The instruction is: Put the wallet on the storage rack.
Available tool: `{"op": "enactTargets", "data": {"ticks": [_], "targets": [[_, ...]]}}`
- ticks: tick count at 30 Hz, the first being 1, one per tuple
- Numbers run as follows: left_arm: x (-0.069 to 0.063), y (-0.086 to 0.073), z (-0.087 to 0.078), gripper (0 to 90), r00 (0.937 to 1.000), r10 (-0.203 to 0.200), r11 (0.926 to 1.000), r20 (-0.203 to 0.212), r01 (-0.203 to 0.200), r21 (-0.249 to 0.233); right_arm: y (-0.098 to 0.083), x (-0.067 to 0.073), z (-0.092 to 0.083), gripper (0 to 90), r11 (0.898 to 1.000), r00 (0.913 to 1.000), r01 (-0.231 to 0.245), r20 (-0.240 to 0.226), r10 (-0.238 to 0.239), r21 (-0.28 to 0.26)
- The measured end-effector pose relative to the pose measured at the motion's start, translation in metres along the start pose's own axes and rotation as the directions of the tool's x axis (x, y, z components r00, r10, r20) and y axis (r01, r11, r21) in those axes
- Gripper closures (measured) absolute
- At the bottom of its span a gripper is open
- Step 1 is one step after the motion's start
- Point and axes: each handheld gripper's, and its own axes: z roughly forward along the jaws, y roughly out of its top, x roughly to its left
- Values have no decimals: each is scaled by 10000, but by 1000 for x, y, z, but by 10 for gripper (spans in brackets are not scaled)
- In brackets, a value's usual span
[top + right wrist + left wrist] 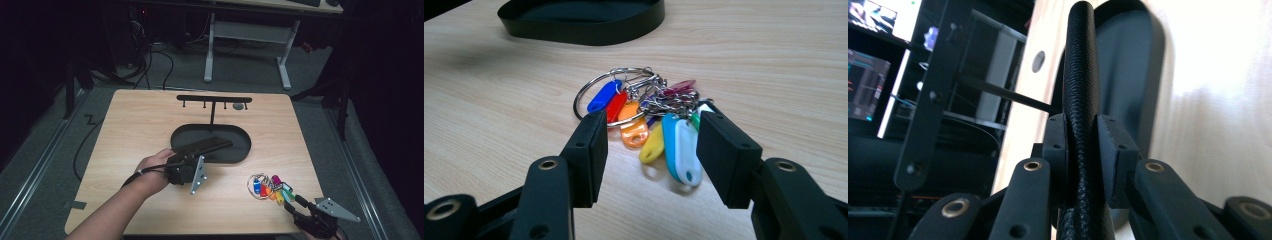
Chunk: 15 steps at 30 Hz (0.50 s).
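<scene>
Forearm at bottom left of high view; left gripper (186,167) clamped on black strap (205,145) at centre, over tray (240,150). Left gripper view: strap (1080,100) pinched mid-frame, judged stiff, textured, grippy. Right gripper view: right gripper (649,145) open round keys (644,120) at centre; light, loose, best taken by ring.

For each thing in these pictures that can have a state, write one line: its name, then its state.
left gripper: shut on the black wallet.
black wallet: held on edge, above the tray.
right gripper: open, jaws either side of the key tags, not pressing.
bunch of key tags: lying flat on the table, on one ring.
oval tray: resting on the table.
hook rack: upright, no keys hanging on it.
</scene>
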Motion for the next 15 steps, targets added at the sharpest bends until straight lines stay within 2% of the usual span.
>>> {"op": "enactTargets", "data": {"ticks": [2,4,6,7,9,15], "targets": [[0,0,7,765,9999,136,9999,-61,-136,29,-1,-1,-3,469,10000,10000,-51,52,52,-37],[-1,-1,14,765,9986,471,9989,-247,-470,43,-1,-2,-4,469,9999,9998,-168,91,168,-15],[-4,-2,20,766,9946,882,9960,-545,-887,-63,-1,-2,-3,469,9998,9998,-193,86,193,2],[-5,-2,23,767,9935,943,9954,-641,-952,-114,-1,-3,-3,469,9998,9998,-187,80,187,11],[-7,-2,29,767,9880,1325,9912,-792,-1325,57,-2,-3,-2,469,9999,9999,-127,76,126,8],[-7,-3,46,766,9867,1449,9893,-736,-1430,303,-1,-5,-1,469,9998,9998,-195,55,195,5]]}}
